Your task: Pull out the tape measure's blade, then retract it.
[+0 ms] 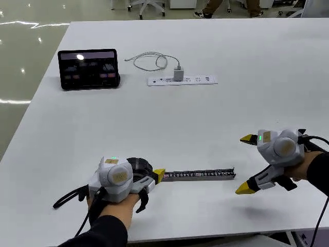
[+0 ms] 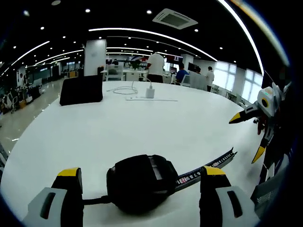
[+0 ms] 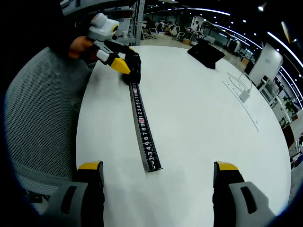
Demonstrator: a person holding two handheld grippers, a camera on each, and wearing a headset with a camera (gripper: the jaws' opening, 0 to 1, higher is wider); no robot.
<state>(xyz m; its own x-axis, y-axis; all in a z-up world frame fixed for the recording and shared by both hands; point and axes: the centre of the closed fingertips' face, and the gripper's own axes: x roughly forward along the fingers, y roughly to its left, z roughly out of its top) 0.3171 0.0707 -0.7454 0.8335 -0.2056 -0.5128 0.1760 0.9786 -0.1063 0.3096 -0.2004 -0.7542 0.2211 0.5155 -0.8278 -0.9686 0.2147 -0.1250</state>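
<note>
Since the blade (image 1: 200,175) is already lying stretched out flat on the table (image 1: 205,113), I'd say the pull-out half is done and we're at the turn into retracting.

Left tongs (image 2: 141,172) are spread wide, one jaw on each side of the black case (image 1: 140,167). In the left gripper view there's a bit of gap on both sides, so they look like they're straddling it, not squeezing it. The blade leaves the case right past the right-hand jaw of those tongs and runs straight toward the other pair.

Right tongs (image 1: 245,164) are also wide open and holding nothing. The blade's hook end (image 3: 154,168) sits on the table just ahead of them, roughly between the two jaws but nearer the left one, with no contact.

Next move, as I read it: the blade isn't reeling in by itself, so either a lock is on or it needs a nudge. I can't make out a lock button on the case. I'd close the left tongs on the case to pin it first, then have the right tongs pinch the hook end and feed it back toward the case. That way it doesn't snap home or drag the case sideways.
</note>
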